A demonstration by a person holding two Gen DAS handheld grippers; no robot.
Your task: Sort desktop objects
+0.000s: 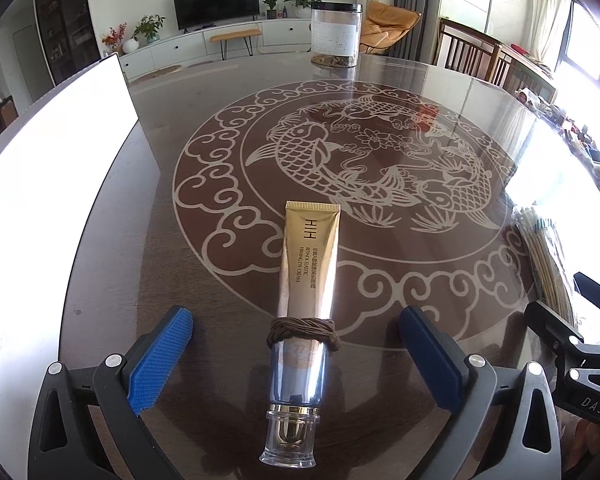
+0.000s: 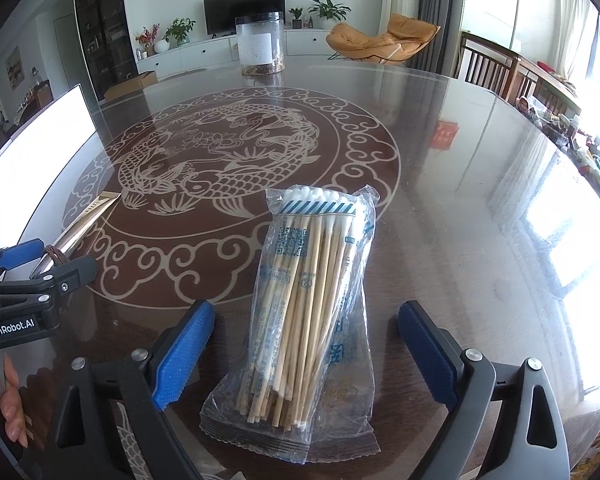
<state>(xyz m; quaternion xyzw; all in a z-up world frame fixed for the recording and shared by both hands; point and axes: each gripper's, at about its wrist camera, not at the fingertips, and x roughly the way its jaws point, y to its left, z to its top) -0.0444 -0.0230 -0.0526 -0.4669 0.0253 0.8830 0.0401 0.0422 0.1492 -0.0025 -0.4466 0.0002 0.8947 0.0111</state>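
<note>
A gold and silver eye cream tube [image 1: 304,312] lies on the glass table, cap toward me, with a brown hair tie [image 1: 303,332] wound around it. My left gripper [image 1: 296,360] is open, its blue pads on either side of the tube without touching it. A clear bag of cotton swabs [image 2: 308,312] lies between the open pads of my right gripper [image 2: 306,356], which also touches nothing. The tube's end shows at the left of the right wrist view [image 2: 88,220]. The swab bag shows at the right edge of the left wrist view [image 1: 548,256].
A clear jar [image 1: 336,34] with a black lid stands at the table's far edge. A bright white panel [image 1: 60,148] stands along the left side. The table [image 2: 460,184] carries a fish pattern. Chairs stand beyond the far right edge.
</note>
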